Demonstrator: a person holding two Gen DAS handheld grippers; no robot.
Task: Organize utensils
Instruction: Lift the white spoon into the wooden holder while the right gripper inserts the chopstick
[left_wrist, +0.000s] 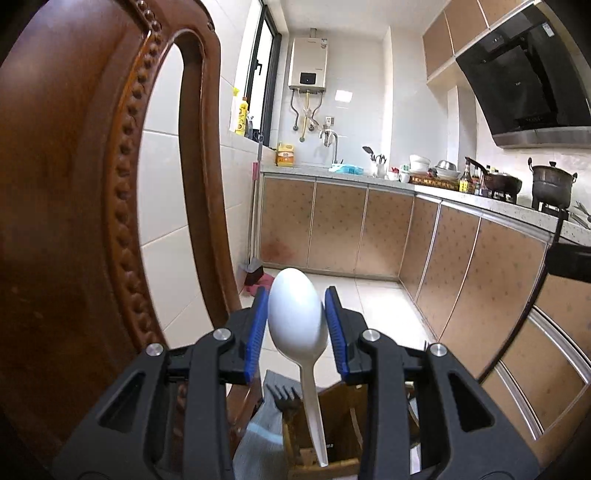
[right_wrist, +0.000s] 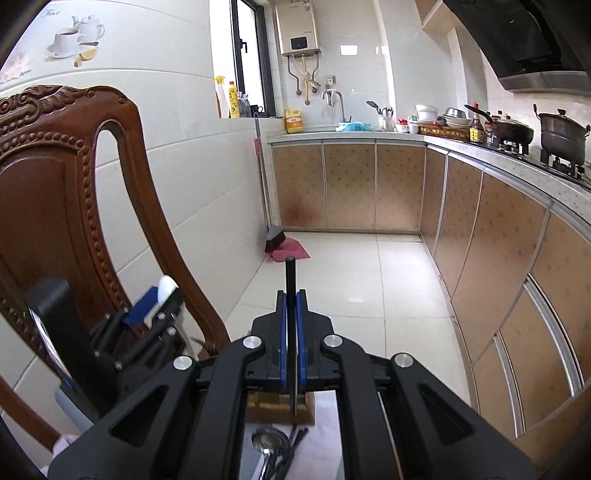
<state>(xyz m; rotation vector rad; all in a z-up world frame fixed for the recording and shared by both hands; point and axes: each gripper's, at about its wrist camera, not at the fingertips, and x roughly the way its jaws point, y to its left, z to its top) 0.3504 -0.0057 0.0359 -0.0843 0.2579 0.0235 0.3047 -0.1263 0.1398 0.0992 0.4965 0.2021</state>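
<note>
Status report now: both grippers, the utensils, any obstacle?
Left gripper shut on white spoon, above wooden holder. Right gripper shut on black utensil. Chair close on left.

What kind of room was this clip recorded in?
A home kitchen, most likely. A counter with a sink faucet runs along the walls, pots sit on a gas stove under a range hood, and a gas water heater hangs on the tiled wall.

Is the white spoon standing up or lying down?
Standing up. The white spoon sits bowl-up between the left gripper's jaws, handle pointing down.
</note>
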